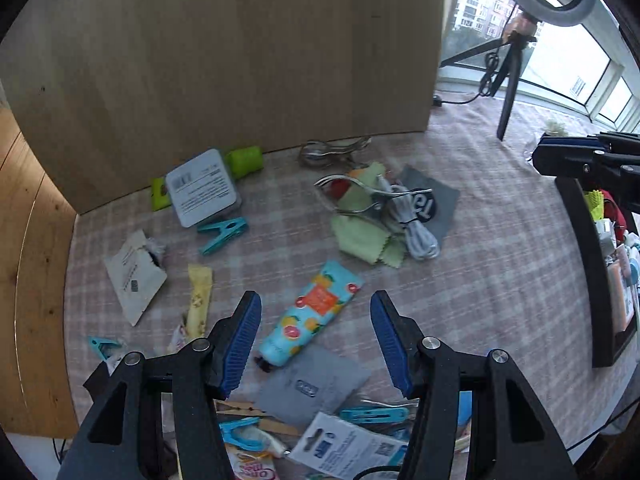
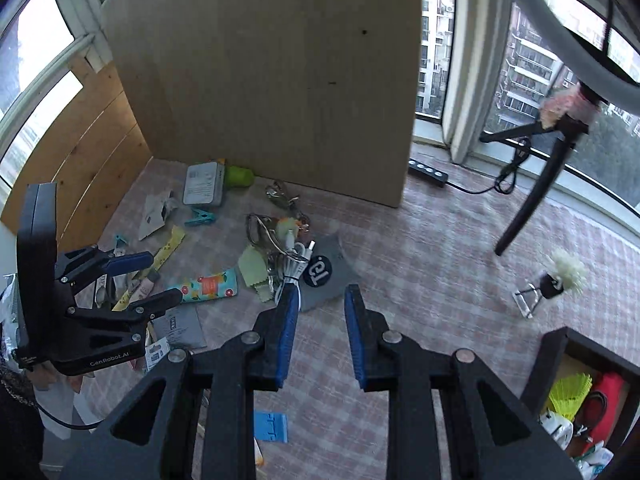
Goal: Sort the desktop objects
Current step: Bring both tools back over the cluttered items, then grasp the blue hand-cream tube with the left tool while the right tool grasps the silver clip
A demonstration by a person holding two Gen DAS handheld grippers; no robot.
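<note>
Here, from the left wrist: left tongs (image 1: 316, 338) apart, nothing between the blue pads, poised over a checked desk (image 1: 480, 248) strewn with small things. Just beyond the tips, a floral tube (image 1: 310, 312) lying slantwise, cap end near a grey packet (image 1: 316, 386). Further off, a green cloth (image 1: 362, 224) under metal clips, beside a coiled white cable (image 1: 416, 232) and a grey card with a black round logo (image 1: 430, 204). To the left, a teal clothespin (image 1: 222, 234), a white-labelled box (image 1: 202, 188) against a green item, a torn white packet (image 1: 134, 276), a yellow sachet (image 1: 199, 300). Behind, a tall cardboard panel (image 1: 240, 52). At the right edge, the right tongs (image 1: 576, 156) above a dark tray (image 1: 596, 276) holding sorted bits.

From the right wrist: right tongs (image 2: 322, 334) parted narrowly, empty, over bare checked desk, the cable coil just beyond the left pad. Left tongs (image 2: 156, 280) at the left side, spread, hovering over the tube (image 2: 208, 288) and clutter. Dark tray (image 2: 560, 344) at lower right with yellow and red items inside. Small blue piece (image 2: 272, 426) on the desk below the tongs.
</note>
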